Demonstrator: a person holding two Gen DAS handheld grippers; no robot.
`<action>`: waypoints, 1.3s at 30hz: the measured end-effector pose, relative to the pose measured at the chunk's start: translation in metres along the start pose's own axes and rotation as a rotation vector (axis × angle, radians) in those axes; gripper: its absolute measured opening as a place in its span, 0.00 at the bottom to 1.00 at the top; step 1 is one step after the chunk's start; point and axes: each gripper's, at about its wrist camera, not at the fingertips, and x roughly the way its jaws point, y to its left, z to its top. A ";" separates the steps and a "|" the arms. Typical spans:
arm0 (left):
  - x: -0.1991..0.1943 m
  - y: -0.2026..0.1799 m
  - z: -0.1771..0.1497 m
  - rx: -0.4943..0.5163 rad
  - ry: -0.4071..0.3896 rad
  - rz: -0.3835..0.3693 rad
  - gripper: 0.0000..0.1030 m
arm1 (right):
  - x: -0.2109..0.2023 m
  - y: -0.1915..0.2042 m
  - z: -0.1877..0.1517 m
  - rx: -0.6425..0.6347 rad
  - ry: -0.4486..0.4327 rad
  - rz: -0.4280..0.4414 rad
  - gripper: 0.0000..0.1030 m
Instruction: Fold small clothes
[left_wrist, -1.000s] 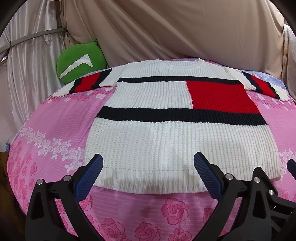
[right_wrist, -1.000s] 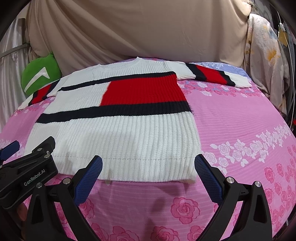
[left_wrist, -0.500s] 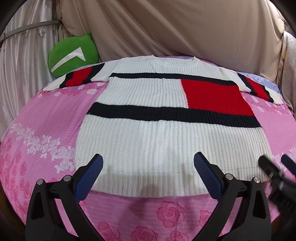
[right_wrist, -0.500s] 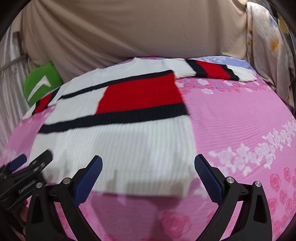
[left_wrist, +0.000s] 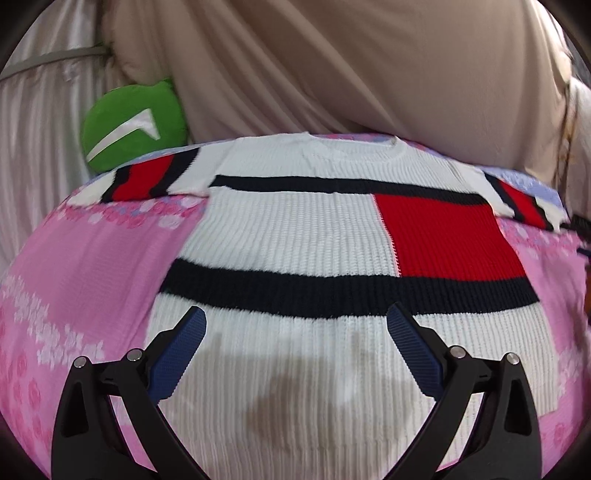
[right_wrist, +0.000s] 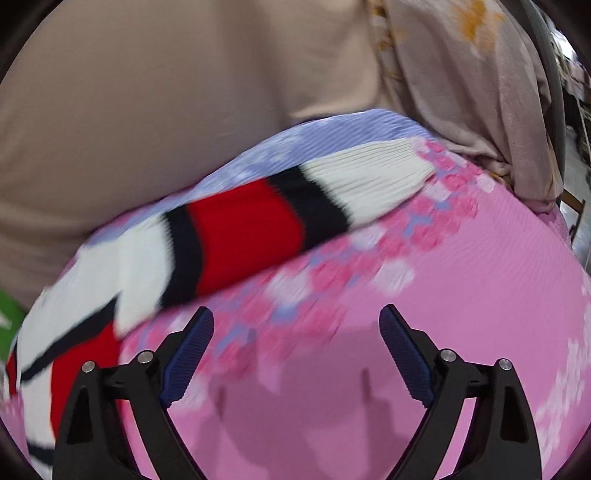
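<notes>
A white knit sweater (left_wrist: 295, 229) with black stripes and a red block lies flat on the pink floral bed sheet (left_wrist: 92, 266), both sleeves spread out. My left gripper (left_wrist: 295, 321) is open and empty, hovering over the sweater's lower body. In the right wrist view the sweater's right sleeve (right_wrist: 258, 218), with red, black and white bands, lies across the sheet (right_wrist: 461, 295). My right gripper (right_wrist: 297, 321) is open and empty above the bare sheet, just in front of that sleeve.
A green cushion (left_wrist: 136, 125) with a white mark sits at the back left. Beige draped cloth (left_wrist: 351, 74) backs the bed. A floral cloth (right_wrist: 461, 74) hangs at the right side.
Both grippers have moved forward. The left one now hovers over the sweater's body instead of its hem. The right one has swung right and up toward the right sleeve.
</notes>
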 end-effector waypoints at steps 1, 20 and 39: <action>0.005 -0.002 0.004 0.025 -0.001 0.012 0.93 | 0.013 -0.011 0.013 0.034 0.010 -0.007 0.82; 0.073 0.031 0.074 0.008 0.017 0.041 0.93 | 0.027 0.081 0.104 0.028 -0.099 0.414 0.08; 0.146 0.089 0.113 -0.271 0.141 -0.185 0.94 | -0.022 0.332 -0.090 -0.599 0.050 0.632 0.55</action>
